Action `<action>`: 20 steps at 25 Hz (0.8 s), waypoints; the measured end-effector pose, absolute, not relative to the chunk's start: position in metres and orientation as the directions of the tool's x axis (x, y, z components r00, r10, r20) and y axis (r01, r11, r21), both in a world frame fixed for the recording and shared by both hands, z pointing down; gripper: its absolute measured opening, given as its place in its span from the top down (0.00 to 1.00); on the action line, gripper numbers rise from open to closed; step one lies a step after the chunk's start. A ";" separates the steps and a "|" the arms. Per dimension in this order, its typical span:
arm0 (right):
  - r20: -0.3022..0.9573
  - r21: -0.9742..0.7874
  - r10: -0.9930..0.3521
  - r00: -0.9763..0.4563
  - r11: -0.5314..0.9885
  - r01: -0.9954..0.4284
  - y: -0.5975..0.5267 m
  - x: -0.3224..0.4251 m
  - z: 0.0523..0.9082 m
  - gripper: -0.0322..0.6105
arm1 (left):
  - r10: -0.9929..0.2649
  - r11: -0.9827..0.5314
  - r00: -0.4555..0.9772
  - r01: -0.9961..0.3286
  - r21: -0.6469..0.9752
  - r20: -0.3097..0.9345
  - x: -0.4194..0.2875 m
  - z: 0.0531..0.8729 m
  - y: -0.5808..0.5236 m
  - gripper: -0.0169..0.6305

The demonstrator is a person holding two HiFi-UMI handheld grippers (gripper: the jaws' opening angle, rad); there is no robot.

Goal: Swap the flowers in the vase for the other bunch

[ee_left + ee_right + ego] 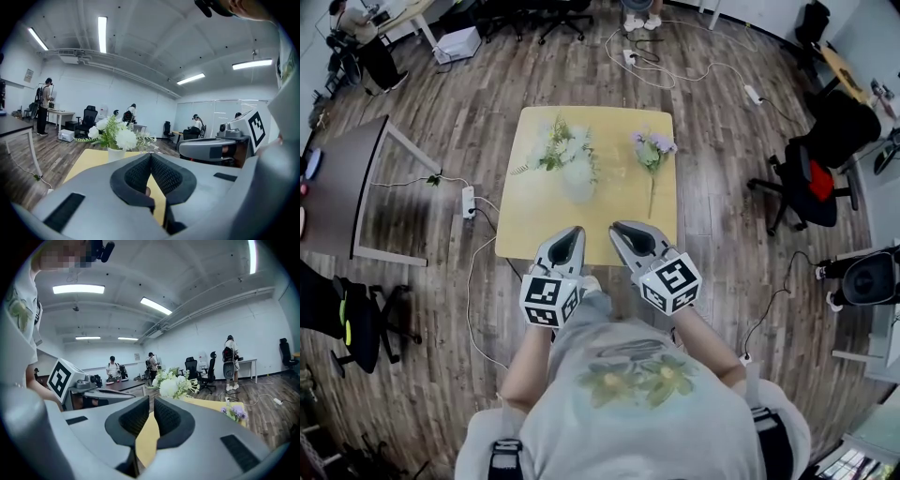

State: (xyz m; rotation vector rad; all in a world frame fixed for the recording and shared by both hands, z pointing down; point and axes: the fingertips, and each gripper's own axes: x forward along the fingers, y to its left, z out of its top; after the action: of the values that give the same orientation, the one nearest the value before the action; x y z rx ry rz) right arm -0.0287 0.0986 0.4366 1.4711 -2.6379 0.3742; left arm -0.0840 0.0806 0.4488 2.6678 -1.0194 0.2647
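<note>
Item: white flowers (565, 148) with green fern sprays, standing upright in a pale vase (578, 181) on the left-centre of a square yellow table (534, 220); the sprays spread out toward the table's left and far side. Item: purple bunch (653, 147), lying flat on the table's right half, apart from the vase. Its long axis runs from far to near, with the blooms at the far end and the bare stem end pointing toward the person. Visibility: from the head view the vase body is largely covered by its own blooms and reads as a pale blur. In the left gripper view its base is cut off by the gripper's body. In the right gripper view only the purple blooms show above the gripper's body, and the stem is hidden. Item: left gripper (151, 156), over the table's near edge, jaws brought together at the tips with nothing between them. Item: right gripper (151, 402), just beside it at the same edge, jaws likewise closed and empty, touching neither bunch.
</note>
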 end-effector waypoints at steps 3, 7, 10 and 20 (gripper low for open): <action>0.193 -0.155 -0.818 -0.542 0.520 -0.840 0.070 -0.036 0.430 0.87 | -0.634 -0.706 0.728 -0.682 0.189 0.260 -0.092 0.446 0.053 0.95; 0.176 -0.102 -0.827 -0.535 0.525 -0.845 0.036 -0.042 0.420 0.87 | -0.651 -0.692 0.714 -0.698 0.186 0.256 -0.106 0.446 0.020 0.95; 0.171 -0.071 -0.835 -0.522 0.518 -0.852 0.013 -0.046 0.416 0.86 | -0.662 -0.683 0.706 -0.707 0.187 0.251 -0.115 0.449 -0.002 0.95; 0.220 0.060 -0.833 -0.507 0.531 -0.845 -0.032 -0.061 0.423 0.57 | -0.660 -0.681 0.707 -0.706 0.195 0.253 -0.122 0.463 -0.042 0.95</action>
State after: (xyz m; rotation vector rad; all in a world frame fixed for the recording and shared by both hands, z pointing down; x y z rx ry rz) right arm -0.0607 -0.0321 0.4226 1.4201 -2.5482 0.0810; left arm -0.1223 -0.0417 0.4627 2.6382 -1.0806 0.2346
